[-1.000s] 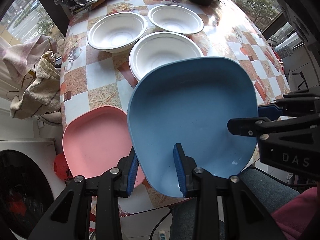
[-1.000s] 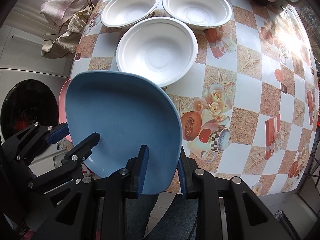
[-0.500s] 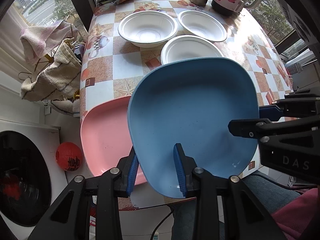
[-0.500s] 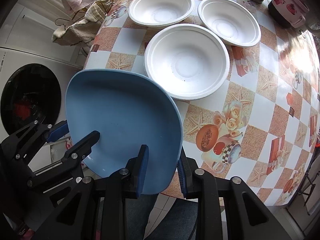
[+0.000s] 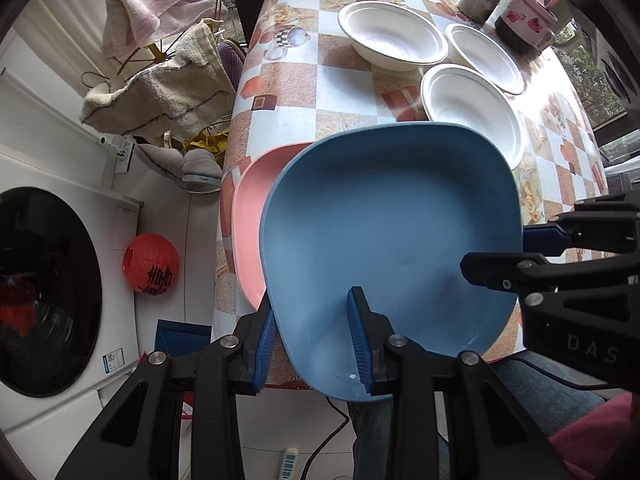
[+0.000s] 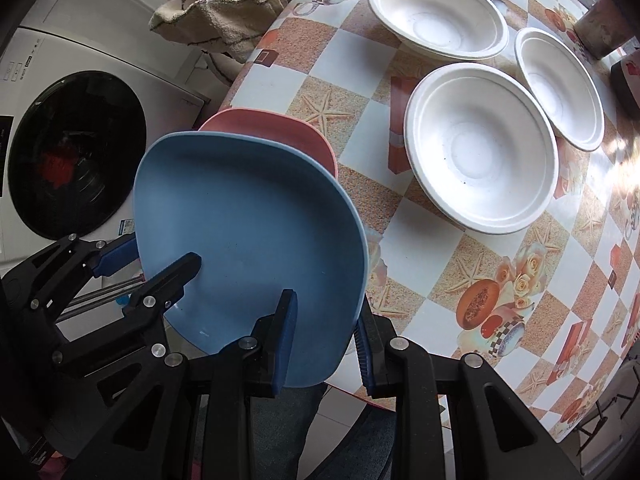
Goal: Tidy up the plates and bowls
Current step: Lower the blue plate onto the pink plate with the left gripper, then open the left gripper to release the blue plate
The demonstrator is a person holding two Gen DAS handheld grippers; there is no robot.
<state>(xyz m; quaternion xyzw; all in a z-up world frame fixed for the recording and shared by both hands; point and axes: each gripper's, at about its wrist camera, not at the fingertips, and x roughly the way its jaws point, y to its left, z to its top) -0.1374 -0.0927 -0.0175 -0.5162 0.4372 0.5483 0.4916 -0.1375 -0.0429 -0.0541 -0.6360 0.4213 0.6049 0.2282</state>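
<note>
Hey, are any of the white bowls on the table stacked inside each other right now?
No, the three white bowls each sit separately on the checkered tablecloth, side by side, none nested.

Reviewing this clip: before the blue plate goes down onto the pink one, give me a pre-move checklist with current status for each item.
1. Left gripper clamped on the blue plate rim: ok.
2. Right gripper clamped on the opposite rim: ok.
3. Pink plate bare where visible: ok.
4. Blue plate centred over the pink plate: not ok, offset to one side.
5. Three white bowls clear of the plates: ok.
6. Gap between the two plates: cannot tell.
</note>
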